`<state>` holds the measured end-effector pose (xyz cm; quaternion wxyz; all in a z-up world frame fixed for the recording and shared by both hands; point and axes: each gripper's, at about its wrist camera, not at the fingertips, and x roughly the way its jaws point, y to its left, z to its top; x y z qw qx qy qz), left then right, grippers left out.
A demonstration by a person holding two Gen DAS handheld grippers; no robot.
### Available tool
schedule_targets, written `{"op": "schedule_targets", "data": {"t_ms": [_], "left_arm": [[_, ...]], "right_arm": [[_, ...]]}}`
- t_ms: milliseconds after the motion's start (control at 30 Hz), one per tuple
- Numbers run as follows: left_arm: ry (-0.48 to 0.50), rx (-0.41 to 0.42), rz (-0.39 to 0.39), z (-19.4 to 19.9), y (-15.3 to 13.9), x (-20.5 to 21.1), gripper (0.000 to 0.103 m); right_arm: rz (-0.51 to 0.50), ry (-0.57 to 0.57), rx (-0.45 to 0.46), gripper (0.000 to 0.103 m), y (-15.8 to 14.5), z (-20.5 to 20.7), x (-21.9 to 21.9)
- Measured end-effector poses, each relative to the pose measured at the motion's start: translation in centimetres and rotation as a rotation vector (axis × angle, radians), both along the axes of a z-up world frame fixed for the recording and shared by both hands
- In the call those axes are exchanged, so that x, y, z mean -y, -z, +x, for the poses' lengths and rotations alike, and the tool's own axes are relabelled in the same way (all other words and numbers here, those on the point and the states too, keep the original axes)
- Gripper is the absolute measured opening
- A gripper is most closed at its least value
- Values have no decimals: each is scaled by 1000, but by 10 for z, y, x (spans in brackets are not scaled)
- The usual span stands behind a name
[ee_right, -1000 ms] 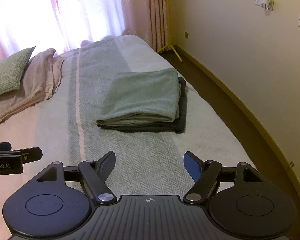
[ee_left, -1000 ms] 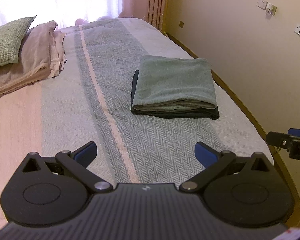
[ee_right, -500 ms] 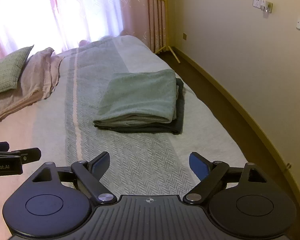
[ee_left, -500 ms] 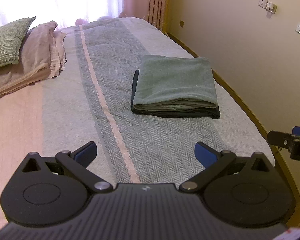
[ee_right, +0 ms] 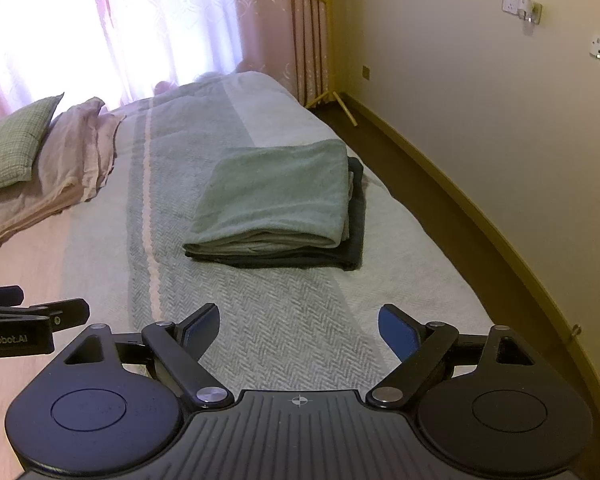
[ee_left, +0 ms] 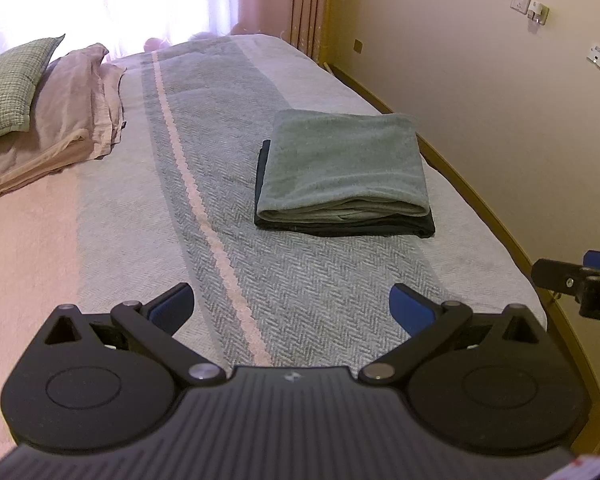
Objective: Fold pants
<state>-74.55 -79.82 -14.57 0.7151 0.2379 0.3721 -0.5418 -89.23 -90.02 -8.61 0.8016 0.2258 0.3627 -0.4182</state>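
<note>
Green folded pants [ee_left: 342, 164] [ee_right: 274, 200] lie as a neat rectangle on top of a dark folded garment [ee_left: 344, 226] [ee_right: 340, 248], on the right side of the bed. My left gripper [ee_left: 290, 306] is open and holds nothing, well short of the stack. My right gripper [ee_right: 300, 326] is open too, also empty and back from the stack. Each gripper shows at the edge of the other's view: the right gripper [ee_left: 580, 280], the left gripper [ee_right: 28, 320].
The bed [ee_left: 300, 280] has a grey herringbone cover with a pink stripe. Pink pillows [ee_left: 60, 120] and a green cushion [ee_left: 8, 84] lie at the far left. A wall [ee_right: 480, 80], brown floor [ee_right: 420, 184] and curtains [ee_right: 140, 20] border the bed.
Both grippers have drawn back and risen slightly from the stack, the right one more. The stack has not moved.
</note>
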Motion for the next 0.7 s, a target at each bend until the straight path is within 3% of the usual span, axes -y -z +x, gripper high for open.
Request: {"op": "schedule_targets", "data": {"t_ms": [700], "left_arm": [[-18, 12, 23, -19, 6, 26, 102]], "right_arm": [[15, -24, -7, 84, 6, -12, 28]]}}
